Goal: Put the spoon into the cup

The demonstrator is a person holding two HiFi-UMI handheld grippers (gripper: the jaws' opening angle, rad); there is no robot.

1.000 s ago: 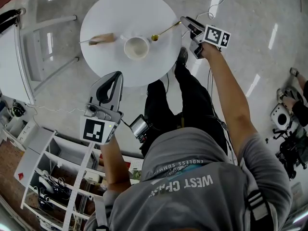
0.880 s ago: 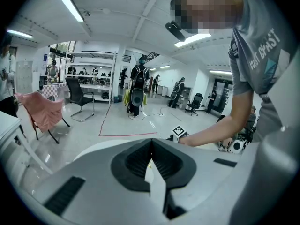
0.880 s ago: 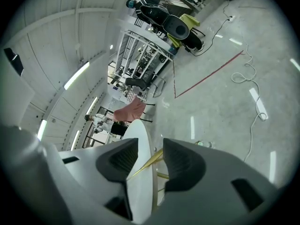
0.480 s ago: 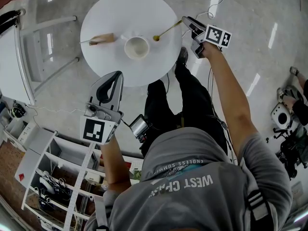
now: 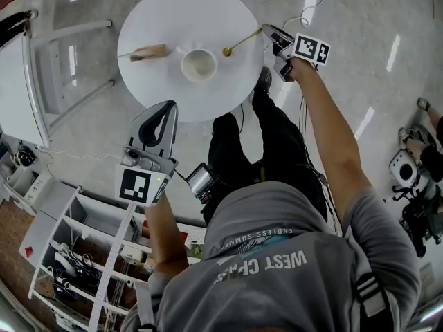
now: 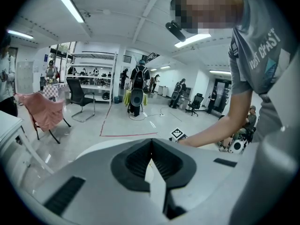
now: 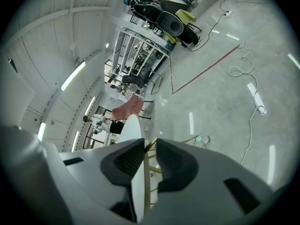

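My right gripper (image 5: 267, 33) has just been closing its fingers, from wide apart to roughly half that. The handle of the slim gold-coloured metal spoon (image 5: 239, 43) stands between them. In the right gripper view a gap shows beside the thin handle, so I judge the pads are not yet biting on it. The wide-angle picture is poor there, though, and I would not swear to it. For the task this means the pick-up is under way but not secured. The spoon lies on the round white tabletop (image 5: 166, 88), and none of it is in the squat white ceramic cup (image 5: 199, 64).

The spoon's long axis runs diagonally in the head view. Its bowl points down-left toward the cup and rests just beside the cup's right side, apart from it. Its handle runs up-right to the tabletop's rim, where my right fingers meet it.

My left gripper (image 5: 161, 109) hangs at the near rim, away from the cup. Its fingers are together at the tips with nothing in them.
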